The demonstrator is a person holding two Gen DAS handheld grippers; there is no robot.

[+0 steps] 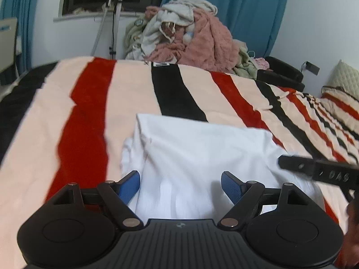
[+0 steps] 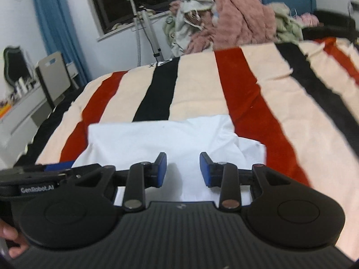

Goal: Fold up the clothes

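A white garment [image 1: 202, 148] lies folded into a rough rectangle on the striped blanket [image 1: 89, 112], with a looser layer sticking out at its left side. My left gripper [image 1: 180, 183] hovers over the garment's near edge, blue pads [image 1: 132, 183] wide apart and nothing between them. In the right wrist view the same white garment [image 2: 157, 139] lies under my right gripper [image 2: 183, 168], whose pads [image 2: 161, 168] stand a small gap apart with no cloth pinched. Each gripper shows at the edge of the other's view: the right one [image 1: 314, 170], the left one [image 2: 33, 179].
The red, black and cream blanket [image 2: 202, 85] covers the bed. A heap of pink and pale clothes [image 1: 197, 38] is piled beyond its far edge. A pillow [image 1: 343, 83] lies at the right, and a metal stand [image 1: 112, 22] is by the window. A hand [image 2: 11, 235] shows at bottom left.
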